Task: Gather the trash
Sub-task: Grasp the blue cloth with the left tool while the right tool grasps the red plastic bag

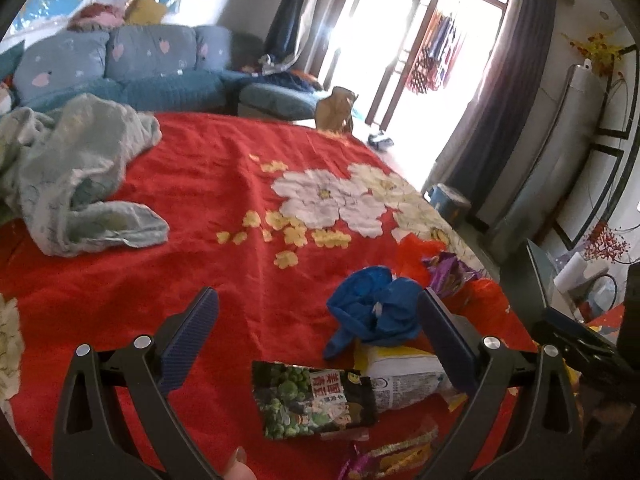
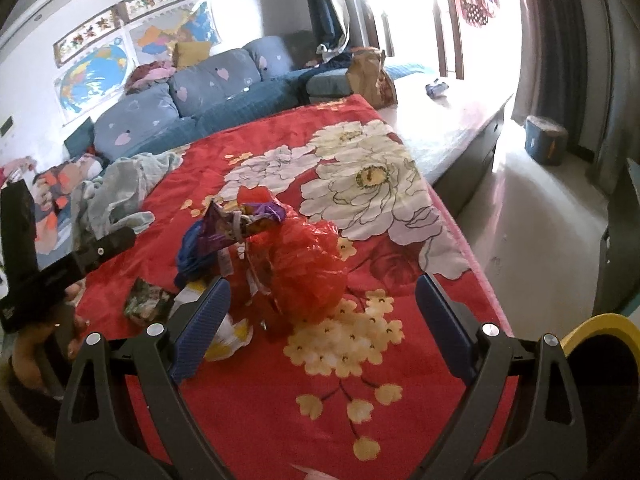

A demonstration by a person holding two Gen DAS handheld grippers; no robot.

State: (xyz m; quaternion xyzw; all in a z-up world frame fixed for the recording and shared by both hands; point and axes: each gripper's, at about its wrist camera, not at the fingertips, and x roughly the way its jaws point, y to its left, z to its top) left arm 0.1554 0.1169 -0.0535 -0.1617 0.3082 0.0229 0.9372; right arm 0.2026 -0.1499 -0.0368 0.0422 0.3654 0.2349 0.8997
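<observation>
Both hand-held grippers, left (image 1: 316, 320) and right (image 2: 322, 308), gape over one red bag (image 2: 304, 264).

The left gripper (image 1: 318, 322) has its jaws spread wide and holds nothing; a fingertip (image 1: 239, 466) shows below it. The right gripper (image 2: 322, 310) also gapes wide and empty, held level, pointing forward.

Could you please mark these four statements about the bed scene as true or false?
1. Both grippers are open and hold nothing. True: left gripper, right gripper.
2. The blanket is plain green. False: it is red with flowers.
3. A crumpled blue bag lies among the trash. True.
4. The red plastic bag sits on the sofa. False: it lies on the blanket.
</observation>
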